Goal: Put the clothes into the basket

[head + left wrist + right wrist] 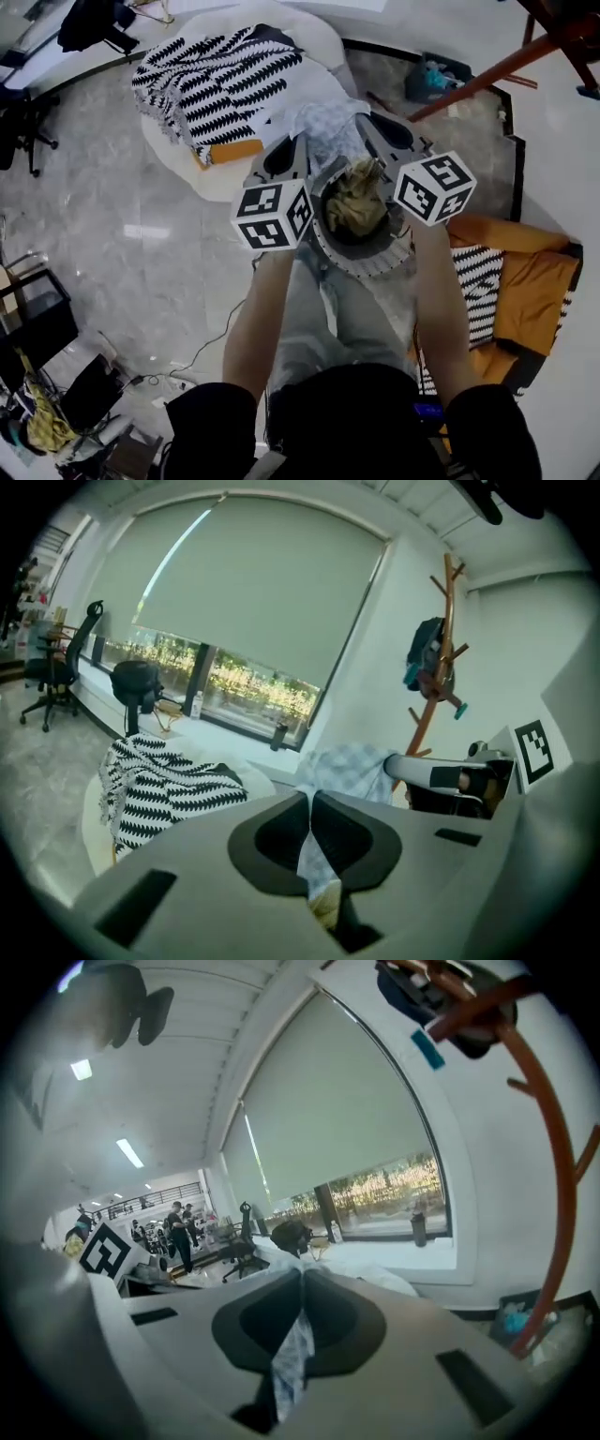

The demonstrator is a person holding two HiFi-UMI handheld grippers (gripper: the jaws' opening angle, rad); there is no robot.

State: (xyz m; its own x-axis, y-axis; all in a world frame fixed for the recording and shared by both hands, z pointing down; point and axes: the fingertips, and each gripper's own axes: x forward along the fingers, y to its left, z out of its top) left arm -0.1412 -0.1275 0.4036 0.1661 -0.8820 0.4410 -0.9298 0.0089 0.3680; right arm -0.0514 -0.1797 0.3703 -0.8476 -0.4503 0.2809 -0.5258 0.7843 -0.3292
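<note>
Clamped shut, left tongs [298,142] and right tongs [367,120], on a pale checked garment [323,127] spanning left-right between them, with the grey basket [361,261] below, nearer, midway between both hands.

Basket [366,264] rim partly hidden; contents prob. cloth [356,202].
</note>
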